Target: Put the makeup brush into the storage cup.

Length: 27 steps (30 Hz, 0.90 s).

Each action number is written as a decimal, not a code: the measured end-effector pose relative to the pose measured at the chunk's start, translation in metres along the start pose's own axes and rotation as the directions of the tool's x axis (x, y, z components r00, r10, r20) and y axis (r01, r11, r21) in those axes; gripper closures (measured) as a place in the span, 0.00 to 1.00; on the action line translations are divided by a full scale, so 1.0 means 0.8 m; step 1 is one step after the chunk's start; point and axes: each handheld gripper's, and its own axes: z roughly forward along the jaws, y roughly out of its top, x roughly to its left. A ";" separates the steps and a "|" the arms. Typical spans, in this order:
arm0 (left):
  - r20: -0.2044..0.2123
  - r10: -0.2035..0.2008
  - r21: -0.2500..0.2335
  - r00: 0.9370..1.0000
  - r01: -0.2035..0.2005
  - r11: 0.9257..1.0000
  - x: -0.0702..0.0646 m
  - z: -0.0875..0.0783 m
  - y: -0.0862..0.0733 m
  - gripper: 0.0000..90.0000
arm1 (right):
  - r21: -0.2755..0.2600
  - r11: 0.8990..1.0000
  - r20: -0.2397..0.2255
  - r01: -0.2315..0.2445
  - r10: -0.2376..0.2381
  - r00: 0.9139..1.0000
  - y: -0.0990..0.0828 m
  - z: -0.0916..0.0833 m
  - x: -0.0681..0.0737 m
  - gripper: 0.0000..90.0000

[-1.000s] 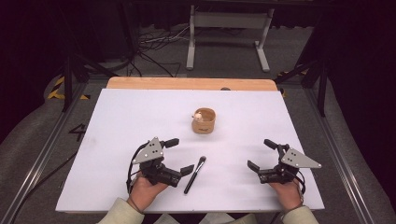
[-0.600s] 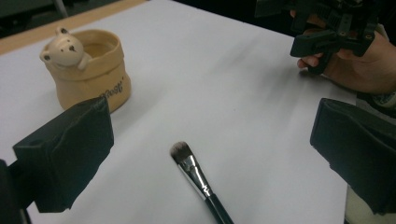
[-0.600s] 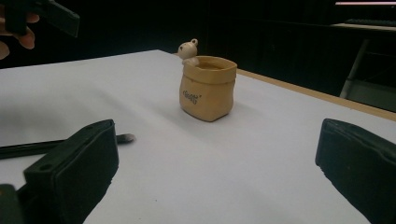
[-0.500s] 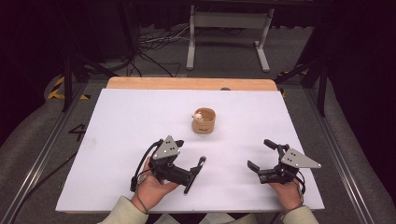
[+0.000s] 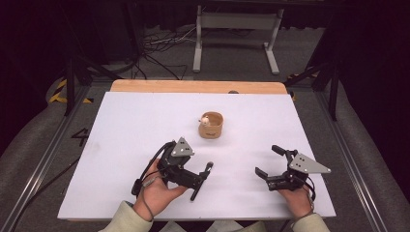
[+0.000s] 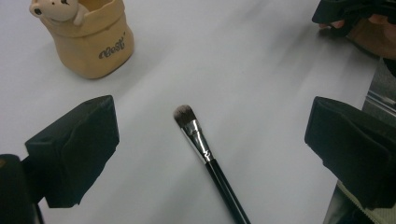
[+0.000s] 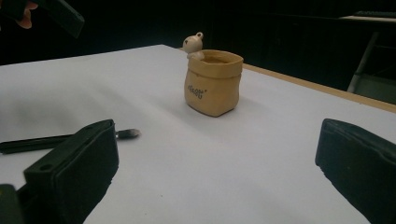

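1. Left gripper (image 5: 202, 177) has swung right since the earlier frame, now over the makeup brush (image 6: 205, 154).
2. Jaws wide apart, holding nothing; brush lies flat between them, near the tabletop's front edge.
3. Right gripper (image 5: 267, 162) gapes empty, near the front right corner.
4. Tan pot (image 5: 211, 125) stands mid-tabletop.

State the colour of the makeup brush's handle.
Black, below a silver metal ferrule; the slim makeup brush shows best in the left gripper view.
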 end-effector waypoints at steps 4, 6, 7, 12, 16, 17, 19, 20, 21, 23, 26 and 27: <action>0.006 -0.017 0.051 1.000 0.017 0.999 0.001 0.001 0.005 0.05 | 0.007 1.000 -0.004 0.005 -0.005 1.000 0.000 0.001 0.001 0.00; 0.003 -0.025 0.105 1.000 0.024 0.994 0.000 0.004 0.009 0.05 | 0.010 1.000 -0.004 0.005 -0.005 1.000 0.000 0.001 0.000 0.00; 0.001 -0.026 0.124 1.000 0.026 0.992 -0.001 0.005 0.011 0.05 | 0.012 1.000 -0.004 0.002 -0.002 1.000 0.000 0.001 0.000 0.00; 0.011 -0.021 0.153 1.000 0.019 0.988 -0.004 0.008 0.012 0.07 | 0.011 1.000 -0.007 0.000 0.000 1.000 0.000 0.001 0.000 0.00; 0.033 -0.012 0.214 0.999 0.004 0.977 -0.005 0.015 0.015 0.11 | 0.013 1.000 -0.008 0.003 -0.003 1.000 0.000 0.001 0.000 0.00; 0.033 -0.013 0.228 0.999 0.005 0.974 -0.005 0.016 0.016 0.11 | 0.013 1.000 -0.007 0.003 -0.003 1.000 0.000 0.001 0.000 0.00; 0.034 -0.017 0.252 0.999 0.008 0.968 -0.005 0.017 0.018 0.11 | 0.011 1.000 -0.004 0.006 -0.006 1.000 0.001 0.001 0.001 0.00; 0.034 -0.017 0.252 0.999 0.008 0.968 -0.005 0.017 0.018 0.11 | 0.009 1.000 -0.005 0.008 -0.008 1.000 0.001 0.001 0.001 0.00; 0.037 -0.016 0.258 0.999 0.006 0.966 -0.005 0.017 0.020 0.11 | 0.010 1.000 -0.006 0.008 -0.008 1.000 0.001 0.001 0.001 0.00; 0.037 -0.009 0.268 0.999 -0.001 0.963 -0.005 0.017 0.021 0.12 | 0.010 1.000 -0.007 0.007 -0.007 1.000 0.001 0.001 0.001 0.00; 0.045 -0.014 0.301 0.999 0.000 0.954 -0.004 0.017 0.022 0.16 | 0.012 1.000 -0.007 0.006 -0.006 1.000 0.001 0.001 0.001 0.00; 0.048 -0.014 0.304 0.999 -0.002 0.953 -0.003 0.017 0.023 0.16 | 0.012 1.000 -0.007 0.006 -0.006 1.000 0.001 0.001 0.000 0.00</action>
